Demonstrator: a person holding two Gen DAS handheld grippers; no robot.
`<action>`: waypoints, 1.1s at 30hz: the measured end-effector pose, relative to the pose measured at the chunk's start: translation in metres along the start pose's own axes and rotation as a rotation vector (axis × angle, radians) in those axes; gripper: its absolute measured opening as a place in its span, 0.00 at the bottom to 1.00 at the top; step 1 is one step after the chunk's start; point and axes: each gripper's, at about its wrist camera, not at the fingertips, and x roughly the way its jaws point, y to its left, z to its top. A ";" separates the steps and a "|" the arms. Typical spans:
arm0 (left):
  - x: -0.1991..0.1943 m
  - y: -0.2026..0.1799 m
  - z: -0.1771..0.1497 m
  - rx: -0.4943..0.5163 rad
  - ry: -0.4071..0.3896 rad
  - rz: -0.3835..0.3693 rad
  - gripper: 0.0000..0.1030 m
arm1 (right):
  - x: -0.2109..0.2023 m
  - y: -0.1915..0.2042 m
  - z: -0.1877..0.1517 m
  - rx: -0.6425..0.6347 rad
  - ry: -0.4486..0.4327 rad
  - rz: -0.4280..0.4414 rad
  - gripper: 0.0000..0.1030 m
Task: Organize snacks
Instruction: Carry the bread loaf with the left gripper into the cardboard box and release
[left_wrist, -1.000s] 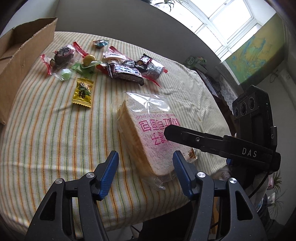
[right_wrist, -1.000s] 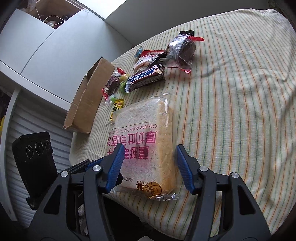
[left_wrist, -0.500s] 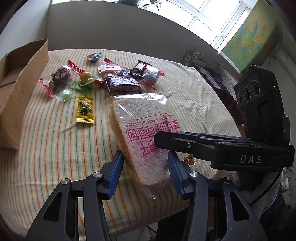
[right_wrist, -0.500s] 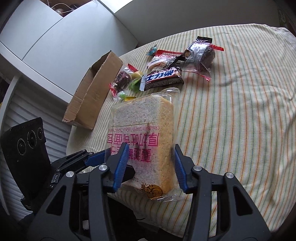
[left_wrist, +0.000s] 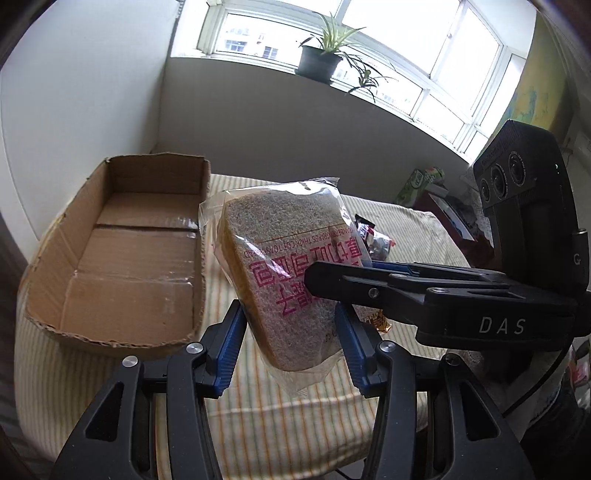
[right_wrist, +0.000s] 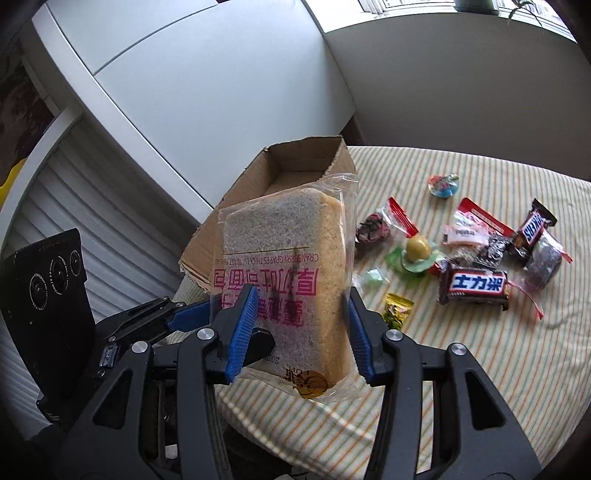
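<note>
A clear packet of sliced bread with pink print (left_wrist: 280, 236) (right_wrist: 280, 229) hangs in the air above the striped tablecloth. My left gripper (left_wrist: 290, 325) is shut on its lower end, blue pads pressing both sides. My right gripper (right_wrist: 301, 306) is shut on the same end from the other side, and its black arm crosses the left wrist view. An open cardboard box (left_wrist: 122, 258) (right_wrist: 295, 166) lies just left of and behind the bread, with nothing inside where I can see. Loose snacks lie to the right, among them a Snickers bar (right_wrist: 474, 286) and a yellow candy (right_wrist: 399, 310).
The table wears a striped cloth (right_wrist: 480, 369), and its near edge runs just under the grippers. A grey wall and white cabinet stand behind the box. A potted plant (left_wrist: 321, 59) sits on the window sill. Clutter (left_wrist: 424, 184) lies beyond the table's far right corner.
Both grippers closed on the bread packet and lifted it off the table. They carried it up and towards the cardboard box, which now fills the left of the left wrist view.
</note>
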 end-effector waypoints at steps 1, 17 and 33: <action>-0.003 0.007 0.004 -0.001 -0.005 0.018 0.47 | 0.007 0.006 0.006 -0.012 0.003 0.009 0.48; 0.004 0.067 0.025 -0.003 0.051 0.208 0.47 | 0.102 0.042 0.060 -0.054 0.107 0.073 0.50; -0.007 0.064 0.034 0.014 -0.006 0.243 0.47 | 0.058 0.022 0.063 -0.078 0.013 -0.010 0.61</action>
